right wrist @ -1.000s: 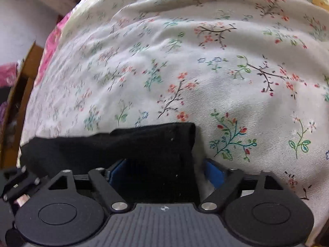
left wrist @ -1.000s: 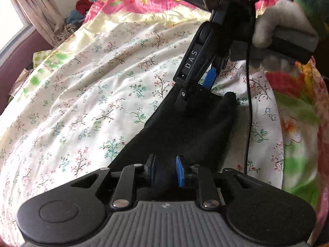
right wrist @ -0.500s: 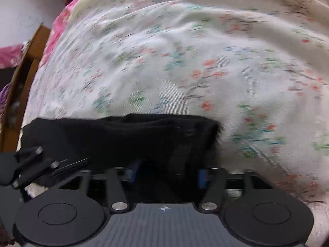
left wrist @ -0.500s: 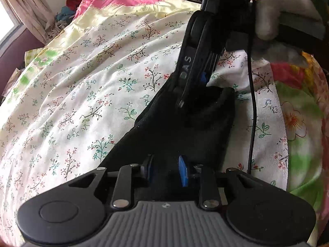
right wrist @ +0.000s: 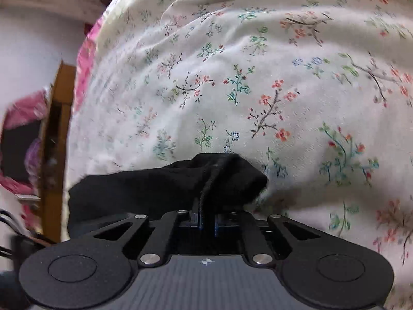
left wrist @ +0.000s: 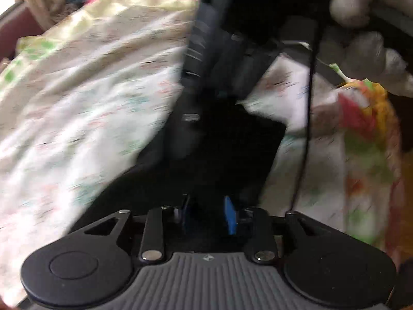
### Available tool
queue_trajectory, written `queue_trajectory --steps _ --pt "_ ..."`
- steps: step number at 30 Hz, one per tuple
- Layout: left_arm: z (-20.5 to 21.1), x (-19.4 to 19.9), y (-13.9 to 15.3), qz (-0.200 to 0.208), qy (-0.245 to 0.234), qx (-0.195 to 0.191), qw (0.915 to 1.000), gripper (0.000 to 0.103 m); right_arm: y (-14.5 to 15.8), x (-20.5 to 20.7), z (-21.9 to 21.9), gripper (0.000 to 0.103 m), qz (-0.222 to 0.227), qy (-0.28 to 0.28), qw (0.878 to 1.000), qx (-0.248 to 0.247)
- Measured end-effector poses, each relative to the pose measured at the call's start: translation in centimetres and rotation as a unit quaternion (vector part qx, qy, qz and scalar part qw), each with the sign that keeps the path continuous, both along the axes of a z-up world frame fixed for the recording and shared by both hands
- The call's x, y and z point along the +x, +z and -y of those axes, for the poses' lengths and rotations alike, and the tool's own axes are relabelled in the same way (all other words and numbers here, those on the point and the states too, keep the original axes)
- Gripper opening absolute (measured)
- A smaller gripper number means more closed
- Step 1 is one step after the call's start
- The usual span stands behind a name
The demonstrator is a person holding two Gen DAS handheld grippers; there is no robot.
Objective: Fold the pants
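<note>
Black pants (right wrist: 165, 188) on floral bedsheet (right wrist: 258, 77), bunched and raised at one end, stretched dark between both tools. Right gripper (right wrist: 207, 221) pinched nearly closed on a ridge of the black cloth, blue pads almost meeting; left gripper (left wrist: 208, 215) narrowed onto the other end of the fabric (left wrist: 219, 155), blue pads (left wrist: 230, 217) a little apart with cloth between. Left view blurred; gloved hand (left wrist: 366, 41) and black cable (left wrist: 307, 118) at upper right

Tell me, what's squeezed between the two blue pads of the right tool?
A bunched fold of the black fabric pants. The right wrist view shows the right tool clamped on it above the white floral bedsheet.
</note>
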State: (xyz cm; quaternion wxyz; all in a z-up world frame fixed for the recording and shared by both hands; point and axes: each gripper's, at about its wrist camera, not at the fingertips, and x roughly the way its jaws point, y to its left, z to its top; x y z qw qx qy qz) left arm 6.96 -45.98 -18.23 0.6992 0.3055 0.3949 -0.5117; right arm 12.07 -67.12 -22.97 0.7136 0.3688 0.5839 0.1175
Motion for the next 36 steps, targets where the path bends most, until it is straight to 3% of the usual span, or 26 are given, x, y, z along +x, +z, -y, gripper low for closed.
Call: queue_trajectory --steps 3,8,12,14,16,17,20,23,25,27,29,33,35,36 --pt "2.5 -1.4 -0.9 0.031 -0.033 0.006 0.9990 0.023 -1.2 -0.8 0.6 0.000 -0.023 -0.004 1.000 0.009" --pt "2.5 0.3 -0.9 -0.014 -0.004 -0.010 0.9998 0.022 -1.9 -1.3 1.4 0.000 -0.015 -0.025 0.998 0.046" --pt "3.4 0.0 -0.4 0.009 -0.016 -0.009 0.9998 0.022 -1.1 -1.2 1.6 0.000 -0.005 -0.031 0.998 0.052" --pt "4.2 0.0 0.4 -0.003 -0.014 -0.028 0.9995 0.017 -0.5 -1.5 2.8 0.000 -0.001 -0.042 0.997 0.057" --pt "5.7 -0.5 1.8 -0.022 -0.030 -0.072 0.9967 0.016 0.2 -1.6 3.4 0.000 0.002 -0.050 0.996 0.078" --pt "7.0 -1.3 2.5 0.000 -0.049 -0.085 0.9952 0.013 1.2 -1.3 3.6 0.000 0.013 -0.044 0.998 0.042" --pt "9.6 -2.4 3.0 0.050 -0.065 -0.091 0.9925 0.013 3.2 -0.6 5.4 0.000 0.041 -0.048 0.998 0.016" --pt "8.8 -1.5 4.0 0.023 -0.063 -0.103 0.9924 0.014 3.5 -0.2 5.6 0.000 0.055 -0.023 0.998 -0.021" --pt "7.2 -1.2 4.1 0.026 -0.068 -0.086 0.9936 0.015 2.5 -0.6 5.3 0.000 0.045 -0.007 0.998 -0.041" --pt "5.0 -1.1 3.8 0.035 -0.064 -0.058 0.9957 0.015 1.2 -0.8 5.1 0.006 0.028 -0.003 0.998 -0.053" --pt "2.8 -1.1 3.6 0.024 -0.045 -0.037 0.9980 0.018 -0.3 -1.1 5.2 0.026 0.011 -0.014 0.999 -0.030" --pt "0.3 -1.6 3.5 0.008 -0.001 -0.015 0.9999 0.026 -1.5 -0.9 4.9 0.028 0.009 -0.001 1.000 -0.015" --pt "-0.5 -1.7 3.3 0.010 0.017 -0.011 0.9997 0.033 -1.6 -0.7 4.3 0.038 0.017 0.014 1.000 -0.015" --pt "-1.6 -1.2 2.8 0.014 0.024 -0.012 0.9995 0.034 -1.7 -0.3 3.8 0.039 0.019 0.022 1.000 -0.012"
